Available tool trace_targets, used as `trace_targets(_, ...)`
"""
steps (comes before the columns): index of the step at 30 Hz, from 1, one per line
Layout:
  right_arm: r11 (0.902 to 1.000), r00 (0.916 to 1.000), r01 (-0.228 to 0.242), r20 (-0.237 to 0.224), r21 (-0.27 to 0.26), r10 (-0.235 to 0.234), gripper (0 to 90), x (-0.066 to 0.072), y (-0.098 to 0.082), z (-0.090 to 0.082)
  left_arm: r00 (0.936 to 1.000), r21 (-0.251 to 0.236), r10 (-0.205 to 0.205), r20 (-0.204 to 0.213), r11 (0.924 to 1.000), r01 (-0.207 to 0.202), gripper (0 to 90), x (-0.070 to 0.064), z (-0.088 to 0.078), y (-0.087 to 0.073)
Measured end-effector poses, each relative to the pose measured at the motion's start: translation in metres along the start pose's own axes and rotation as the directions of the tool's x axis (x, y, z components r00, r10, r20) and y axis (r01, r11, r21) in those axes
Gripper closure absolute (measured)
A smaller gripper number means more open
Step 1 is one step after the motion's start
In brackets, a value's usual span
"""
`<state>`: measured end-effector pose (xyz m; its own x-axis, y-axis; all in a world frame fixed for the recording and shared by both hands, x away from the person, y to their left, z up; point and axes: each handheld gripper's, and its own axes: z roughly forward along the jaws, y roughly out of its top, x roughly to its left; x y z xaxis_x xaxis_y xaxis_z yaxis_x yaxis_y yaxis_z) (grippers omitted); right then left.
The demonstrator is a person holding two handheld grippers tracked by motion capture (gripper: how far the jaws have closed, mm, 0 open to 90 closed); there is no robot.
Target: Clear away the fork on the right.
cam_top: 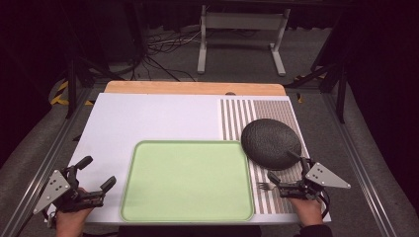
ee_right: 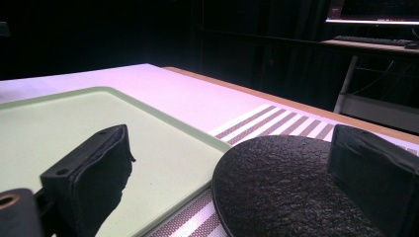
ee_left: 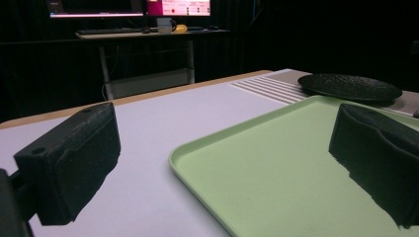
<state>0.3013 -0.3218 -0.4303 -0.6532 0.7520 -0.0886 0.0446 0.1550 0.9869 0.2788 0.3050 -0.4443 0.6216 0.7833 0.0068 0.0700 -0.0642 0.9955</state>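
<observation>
In the high view, a white table (cam_top: 148,118) takes up the middle of the frame, with a bare wooden strip along its far edge. A pale green tray (cam_top: 188,180) with a raised rim lies in the lower centre, nothing on it. To its right, a striped placemat (cam_top: 237,116) runs from the upper right of the table down toward the near edge. A dark, rough-textured round plate (cam_top: 271,143) rests on the placemat, its left edge over the tray's upper right corner. A small fork (cam_top: 264,186) lies on the stripes in the lower right, just beside the tray's right rim.

The left gripper (cam_top: 97,174) sits in the lower left, held by a hand (cam_top: 69,222), its 2 jaws spread wide with nothing between them. The right gripper (cam_top: 282,167) sits in the lower right, next to the fork, held by the other hand (cam_top: 309,210); its 2 jaws are also wide apart, gripping nothing, and span the plate's near edge.
</observation>
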Motion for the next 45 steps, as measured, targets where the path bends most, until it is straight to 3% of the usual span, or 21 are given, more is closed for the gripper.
trace_targets(12, 0.9997, 0.9995, -0.024, -0.019, 0.004, 0.024, 3.7, 0.000, 0.000, 0.001, 0.9999, 0.003, -0.008, 0.010, 1.0000, 0.008, 0.0, 0.000, 0.001, 0.000)
trace_targets(16, 0.9999, 0.9998, -0.012, -0.017, 0.012, 0.012, 3.7, -0.001, 0.001, 0.001, 0.9994, 0.007, 0.001, 0.035, 1.0000, -0.001, 0.0, -0.002, 0.003, 0.000)
trace_targets(25, 0.9993, 0.9996, -0.010, -0.026, 0.035, 0.011, 3.7, -0.010, 0.013, 0.005, 0.9998, 0.025, -0.015, 0.010, 0.9996, 0.015, 0.0, 0.001, 0.004, -0.003)
trace_targets(31, 0.9943, 0.9984, 0.017, -0.055, 0.106, -0.011, 3.5, -0.017, 0.027, 0.013, 0.9997, 0.031, -0.005, 0.024, 0.9995, 0.005, 0.0, -0.001, 0.005, -0.002)
trace_targets(35, 0.9826, 0.9935, 0.067, -0.102, 0.173, -0.050, 6.2, -0.021, 0.038, 0.018, 0.9995, 0.024, -0.003, 0.030, 0.9997, 0.002, 0.0, -0.002, 0.004, -0.001)
trace_targets(39, 0.9572, 0.9856, 0.130, -0.139, 0.259, -0.096, 6.4, -0.024, 0.044, 0.021, 0.9995, 0.014, -0.011, 0.028, 0.9998, 0.011, 0.0, -0.002, 0.004, -0.001)
trace_targets(42, 0.9414, 0.9806, 0.157, -0.161, 0.299, -0.112, 6.3, -0.025, 0.046, 0.022, 0.9996, 0.012, -0.010, 0.025, 0.9999, 0.010, 0.0, -0.002, 0.004, -0.001)
trace_targets(43, 0.9414, 0.9806, 0.157, -0.161, 0.299, -0.112, 6.3, -0.025, 0.046, 0.022, 0.9996, 0.012, -0.007, 0.026, 0.9999, 0.007, 0.0, -0.002, 0.004, 0.000)
trace_targets(45, 0.9273, 0.9756, 0.182, -0.178, 0.327, -0.129, 6.3, -0.025, 0.048, 0.023, 0.9996, 0.014, -0.007, 0.026, 0.9999, 0.007, 0.0, -0.002, 0.004, 0.000)
